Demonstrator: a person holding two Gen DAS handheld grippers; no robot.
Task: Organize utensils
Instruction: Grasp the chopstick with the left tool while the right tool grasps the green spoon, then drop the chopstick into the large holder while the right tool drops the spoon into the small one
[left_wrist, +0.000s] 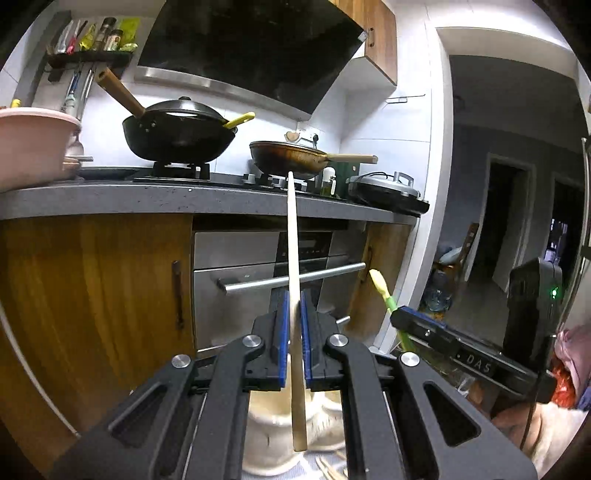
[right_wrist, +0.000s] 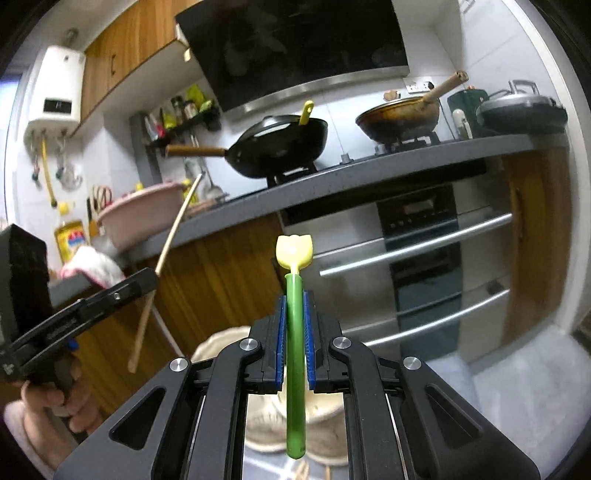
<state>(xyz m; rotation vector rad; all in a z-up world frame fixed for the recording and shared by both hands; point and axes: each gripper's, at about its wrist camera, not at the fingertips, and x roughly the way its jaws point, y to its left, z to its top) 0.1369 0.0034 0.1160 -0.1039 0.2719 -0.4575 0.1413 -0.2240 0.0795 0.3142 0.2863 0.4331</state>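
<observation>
Two utensils are in our grip, one per gripper. Our left gripper (left_wrist: 294, 314) has its blue pads (left_wrist: 283, 332) pressed narrow on a long pale wooden stick (left_wrist: 293, 258), possibly a chopstick or spoon handle; we cannot tell which. It runs from 6 o'clock, below the jaws, up to 12 o'clock, its tip crossing the edge of the grey speckled countertop (left_wrist: 147, 201) in the left wrist view. Our right gripper (right_wrist: 294, 325) clamps a green-handled plastic utensil with a pale yellow tulip-shaped head (right_wrist: 294, 291); the head stands at 12 o'clock above the jaws and the green handle hangs toward 6 o'clock.

Seen from the left wrist, the right gripper sits at 4 o'clock, near ours and apart from it. Seen from the right wrist, the left gripper sits at 8 o'clock, a hand (right_wrist: 48, 402) wrapped on its grip.

Beyond, at 11 o'clock in the left view:
- black round wok with wooden handle (left_wrist: 179, 134), a yellow-handled tool resting inside
- brown frying pan (left_wrist: 288, 157) on the neighbouring burner
- pink plastic basin (left_wrist: 33, 144) at 9 o'clock
- stainless steel oven front with bar handles (left_wrist: 258, 269) under the counter
</observation>
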